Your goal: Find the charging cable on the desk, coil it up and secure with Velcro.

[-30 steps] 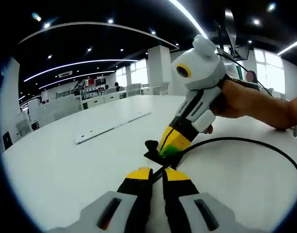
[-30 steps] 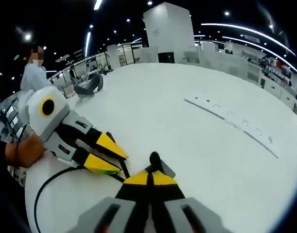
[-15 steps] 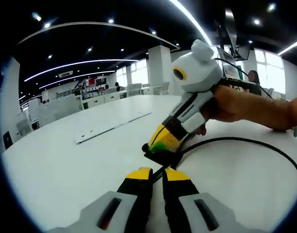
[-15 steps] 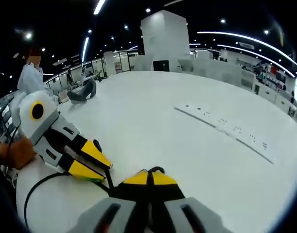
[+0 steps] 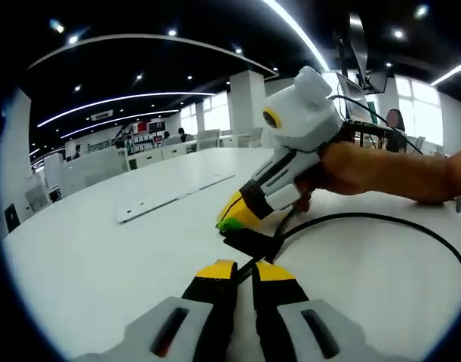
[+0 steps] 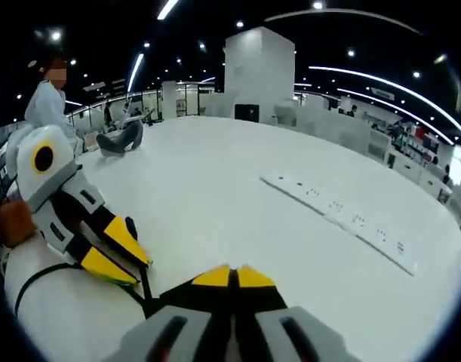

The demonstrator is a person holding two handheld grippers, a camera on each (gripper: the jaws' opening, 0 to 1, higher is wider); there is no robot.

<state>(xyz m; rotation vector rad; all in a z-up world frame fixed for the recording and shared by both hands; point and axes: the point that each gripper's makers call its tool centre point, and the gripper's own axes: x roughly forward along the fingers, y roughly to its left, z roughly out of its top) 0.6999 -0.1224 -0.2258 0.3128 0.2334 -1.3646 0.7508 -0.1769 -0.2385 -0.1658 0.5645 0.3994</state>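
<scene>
Lying on the white tabletop (image 5: 79, 249), the black charging cable (image 5: 381, 220) curves round toward the near edge. The left gripper (image 5: 245, 273) is clenched on its end beside the flat black Velcro strap (image 5: 249, 243). The right gripper (image 6: 230, 277) looks closed, apparently pinching that strap. A power strip (image 6: 343, 220) lies well apart.

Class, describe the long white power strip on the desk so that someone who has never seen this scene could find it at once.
Start from the big white desk. Out in its open middle, beyond both grippers, lies the power strip: a long, flat white bar with rows of small socket holes. The black cable near the grippers is thin and curved, while the strip is straight, pale and rigid.
</scene>
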